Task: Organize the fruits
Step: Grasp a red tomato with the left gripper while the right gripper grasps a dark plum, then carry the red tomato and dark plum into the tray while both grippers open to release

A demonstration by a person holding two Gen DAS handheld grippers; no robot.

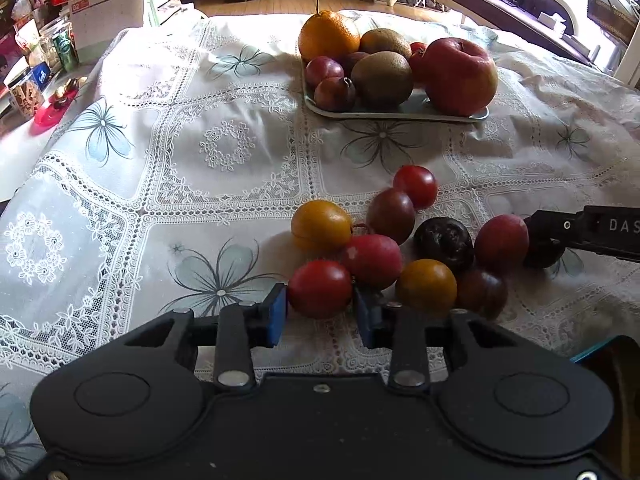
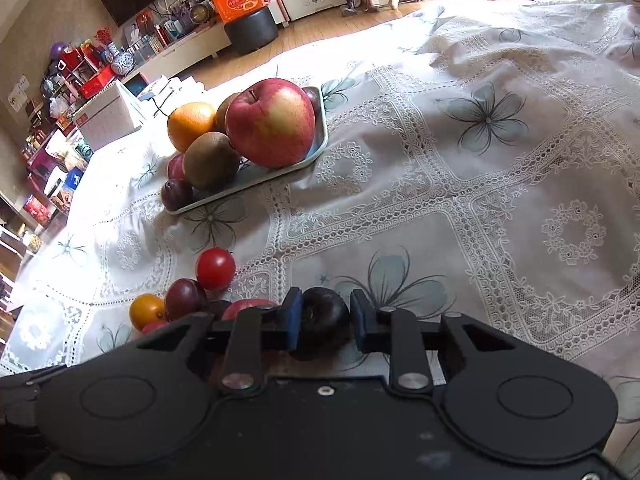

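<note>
A pale green tray [image 1: 396, 115] at the far side holds an orange [image 1: 328, 34], an apple [image 1: 460, 76], kiwis and plums; it also shows in the right wrist view [image 2: 248, 186]. A cluster of small loose fruits lies on the lace tablecloth. My left gripper [image 1: 320, 312] has its blue pads on both sides of a red tomato [image 1: 320, 288]. My right gripper [image 2: 324, 322] has its pads on both sides of a dark plum [image 2: 323, 312]. Both fruits rest on the cloth. The right gripper's finger [image 1: 588, 232] shows at the left wrist view's right edge.
Near the left gripper lie a yellow tomato [image 1: 426, 286], a red plum [image 1: 374, 260], an orange tomato [image 1: 320, 224], a dark wrinkled fruit [image 1: 444, 242] and a red cherry tomato [image 1: 416, 186]. Cluttered shelves and boxes [image 2: 108, 116] stand at the left, beyond the cloth.
</note>
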